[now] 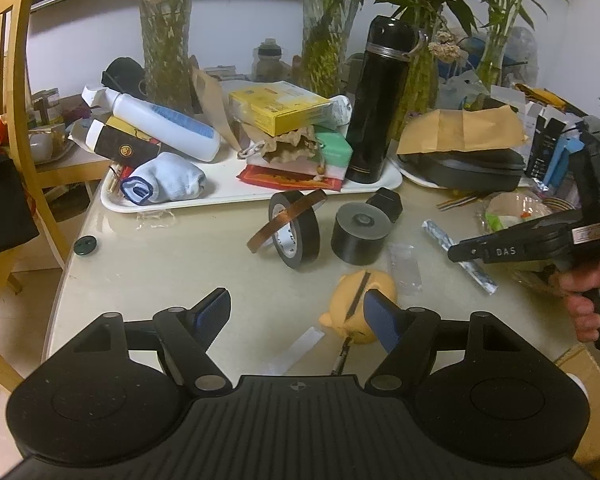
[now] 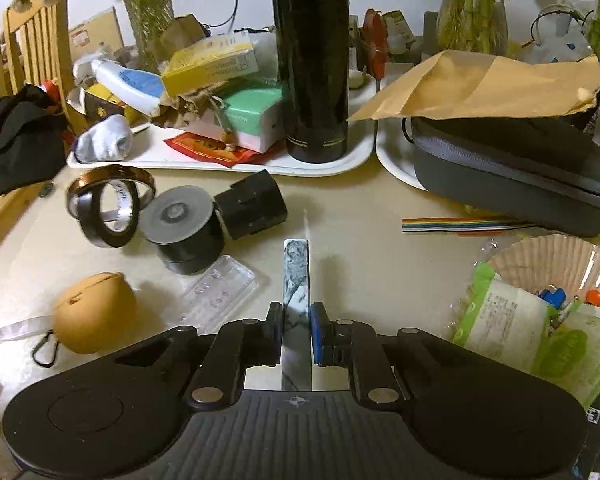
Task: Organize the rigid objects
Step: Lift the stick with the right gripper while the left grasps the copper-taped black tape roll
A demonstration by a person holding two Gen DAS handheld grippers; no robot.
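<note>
Two white trays (image 2: pixel 352 160), black flask (image 2: pixel 312 60) upright inside

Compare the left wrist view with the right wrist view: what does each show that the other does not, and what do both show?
Only the left wrist view shows the open left hand-held gripper, a dark green button and the person's hand.

Only the right wrist view shows the rainbow ribbon cable, the paper cupcake liners and the right hand-held gripper shut on the marbled bar.

Both show the black thermos, the black tape roll and the yellow pouch.
</note>
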